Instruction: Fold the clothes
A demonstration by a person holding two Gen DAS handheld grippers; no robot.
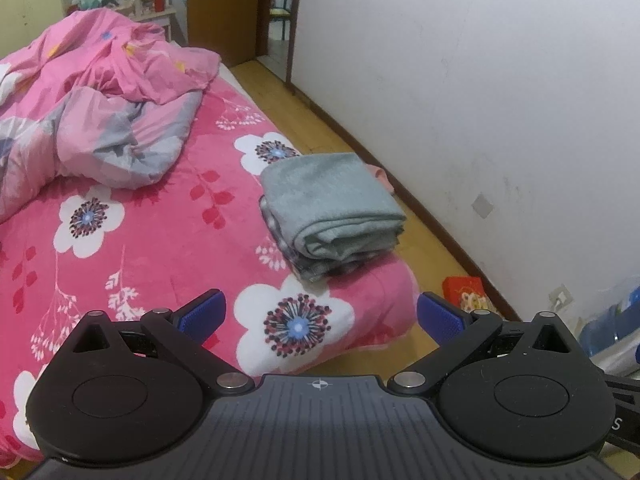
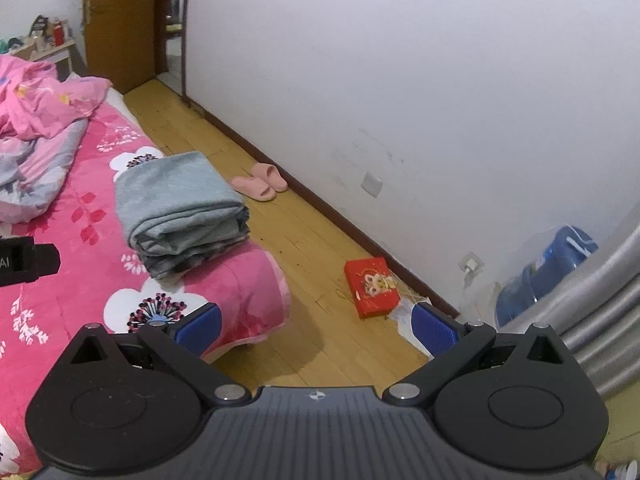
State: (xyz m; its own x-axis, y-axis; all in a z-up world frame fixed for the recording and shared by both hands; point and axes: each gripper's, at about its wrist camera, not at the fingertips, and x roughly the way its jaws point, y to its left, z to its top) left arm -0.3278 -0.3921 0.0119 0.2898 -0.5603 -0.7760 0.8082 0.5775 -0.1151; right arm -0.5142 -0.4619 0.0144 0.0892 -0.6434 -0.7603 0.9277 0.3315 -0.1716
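Note:
A folded grey-green garment (image 1: 330, 204) lies on top of a folded checked one, stacked at the bed's right corner; the same stack (image 2: 180, 208) shows in the right wrist view. My left gripper (image 1: 320, 318) hangs open above the pink flowered bed cover (image 1: 160, 220), short of the stack, with nothing between its blue pads (image 1: 202, 314). My right gripper (image 2: 316, 326) is open too, held over the wooden floor (image 2: 312, 264) beside the bed corner, its blue pads (image 2: 434, 328) empty.
A crumpled pink and grey quilt (image 1: 100, 100) fills the far left of the bed. Pink slippers (image 2: 262, 182), a red box (image 2: 372, 286) and blue water bottles (image 2: 548, 268) lie along the white wall. A brown door (image 2: 120, 20) stands at the back.

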